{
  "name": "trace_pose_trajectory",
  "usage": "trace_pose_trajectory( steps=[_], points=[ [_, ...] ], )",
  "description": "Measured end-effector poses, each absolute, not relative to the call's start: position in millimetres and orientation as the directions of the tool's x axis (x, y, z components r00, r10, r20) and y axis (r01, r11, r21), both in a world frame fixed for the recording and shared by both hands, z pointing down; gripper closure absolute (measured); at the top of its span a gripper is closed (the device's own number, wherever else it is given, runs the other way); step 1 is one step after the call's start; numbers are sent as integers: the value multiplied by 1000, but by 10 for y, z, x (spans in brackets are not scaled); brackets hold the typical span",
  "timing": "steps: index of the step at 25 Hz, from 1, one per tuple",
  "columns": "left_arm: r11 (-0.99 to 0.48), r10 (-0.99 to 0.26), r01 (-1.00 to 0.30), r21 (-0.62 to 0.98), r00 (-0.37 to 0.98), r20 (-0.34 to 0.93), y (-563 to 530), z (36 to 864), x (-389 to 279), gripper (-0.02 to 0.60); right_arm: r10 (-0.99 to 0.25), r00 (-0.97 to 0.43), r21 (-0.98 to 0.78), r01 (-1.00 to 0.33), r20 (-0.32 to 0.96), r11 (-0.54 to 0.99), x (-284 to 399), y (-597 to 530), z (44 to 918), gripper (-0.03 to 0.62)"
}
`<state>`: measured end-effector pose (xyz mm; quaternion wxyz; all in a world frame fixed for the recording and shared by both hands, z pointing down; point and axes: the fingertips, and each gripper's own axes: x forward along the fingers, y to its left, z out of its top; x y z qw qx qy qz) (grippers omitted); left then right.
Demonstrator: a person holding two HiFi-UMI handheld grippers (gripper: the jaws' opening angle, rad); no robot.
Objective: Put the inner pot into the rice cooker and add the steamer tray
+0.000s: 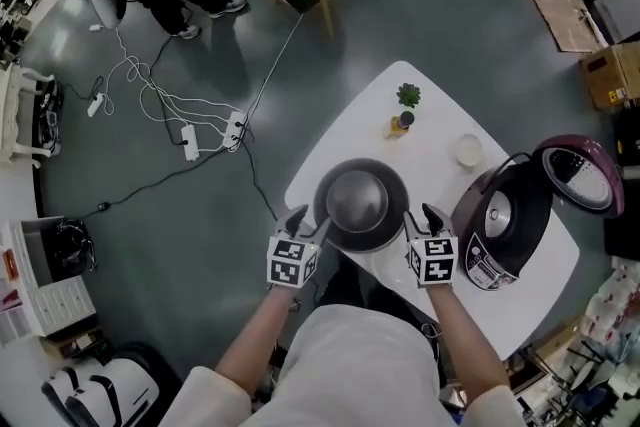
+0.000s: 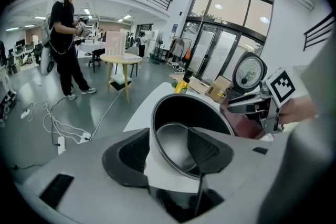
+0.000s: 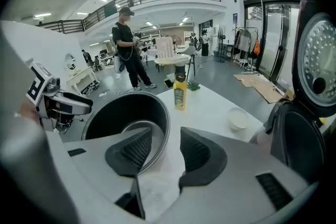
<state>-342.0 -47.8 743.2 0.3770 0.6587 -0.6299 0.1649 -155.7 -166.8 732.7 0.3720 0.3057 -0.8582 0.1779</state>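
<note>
The inner pot (image 1: 360,200) sits near on the white table (image 1: 440,130), left of the open rice cooker (image 1: 500,225) — not in it yet. Left gripper (image 2: 169,136) and right gripper (image 3: 166,134) straddle opposite sides of its rim, jaws apart, not pinching — lined up, I'd guess, for a level two-sided lift. One pot, one cooker, two grippers; no steamer tray I can spot.
</note>
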Motion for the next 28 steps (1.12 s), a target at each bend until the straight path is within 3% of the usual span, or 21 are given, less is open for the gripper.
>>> trace_pose_trajectory(
  steps=[17,19,21,28],
  points=[
    [116,-568,-926,360,235,788,-611,8203,-3458,355,-252,-410,-89,-653,877,752,-1877,-1770,8258,403],
    [129,-567,-921,368,236,789,-615,8216,-3463,400,-241,-409,-93,-647,880,757,-1910,-1742,8283,443],
    [144,-567,-920,364,224,792,-627,8216,-3479,418,-251,-400,-81,-652,882,754,-1941,-1736,8286,543],
    [149,-586,-938,312,170,792,-645,8054,-3508,445,-321,-400,-69,-710,858,701,-1924,-1786,8076,566]
  ],
)
